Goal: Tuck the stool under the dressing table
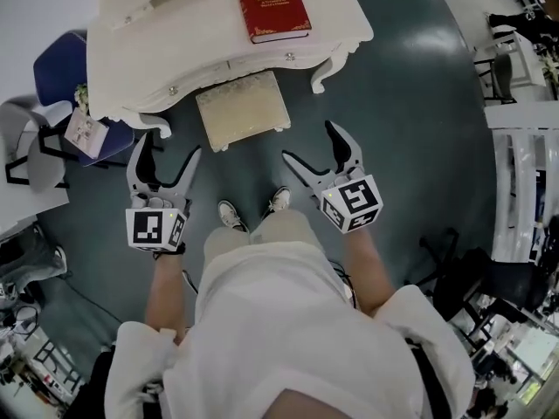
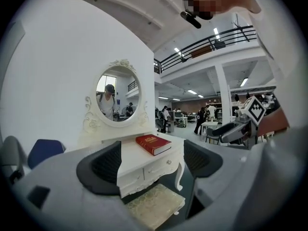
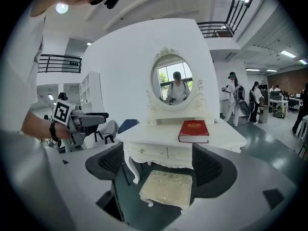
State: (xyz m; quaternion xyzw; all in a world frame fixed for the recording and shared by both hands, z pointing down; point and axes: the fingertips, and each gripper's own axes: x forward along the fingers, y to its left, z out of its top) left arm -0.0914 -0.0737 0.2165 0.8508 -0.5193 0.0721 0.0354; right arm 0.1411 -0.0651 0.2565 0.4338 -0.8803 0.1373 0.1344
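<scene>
The left tool [image 1: 169, 147] hangs wide and empty, near the stool's near-left corner but not touching it. The stool [image 1: 243, 109] stands on the floor [image 1: 393, 103] between the front legs of the tabletop [image 1: 175, 42]. Its far edge sits at the front apron and most of the cushion shows out front, so the tuck looks unfinished. The right tool [image 1: 308, 140] is equally wide, holding nothing, off the near-right corner. Flanking the stool this way, one tool per side, probably lets both push it in squarely without skewing it.
</scene>
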